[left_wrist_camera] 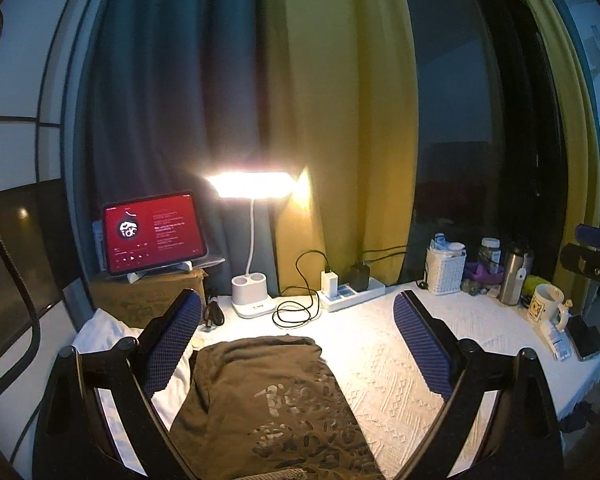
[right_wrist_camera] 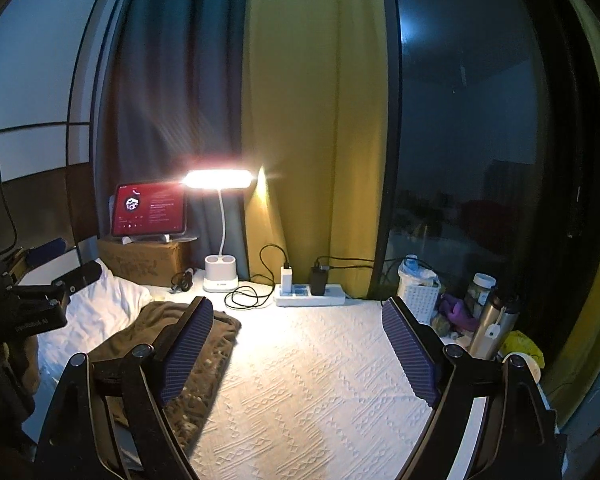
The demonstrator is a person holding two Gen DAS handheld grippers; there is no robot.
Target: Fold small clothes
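An olive-brown T-shirt (left_wrist_camera: 268,392) with a pale print lies on the white textured cover (left_wrist_camera: 400,360), folded into a long strip that runs away from me. My left gripper (left_wrist_camera: 298,298) hangs above it, open, with the shirt below the gap and touching neither blue pad (left_wrist_camera: 172,344). My right gripper (right_wrist_camera: 298,303) is open as well, over the bare cover (right_wrist_camera: 308,380) to the right of the shirt (right_wrist_camera: 220,332). Its left finger hides part of the shirt's edge. Nothing is held in either gripper.
At the back stand a lit desk lamp (left_wrist_camera: 252,184), a tablet (left_wrist_camera: 152,232) on a cardboard box, and a power strip (left_wrist_camera: 352,294) with looped cables. A white basket (left_wrist_camera: 446,268), steel flask (left_wrist_camera: 514,276), mug (left_wrist_camera: 544,304) and phone (left_wrist_camera: 584,340) crowd the right edge. White bedding (left_wrist_camera: 100,332) lies at the left.
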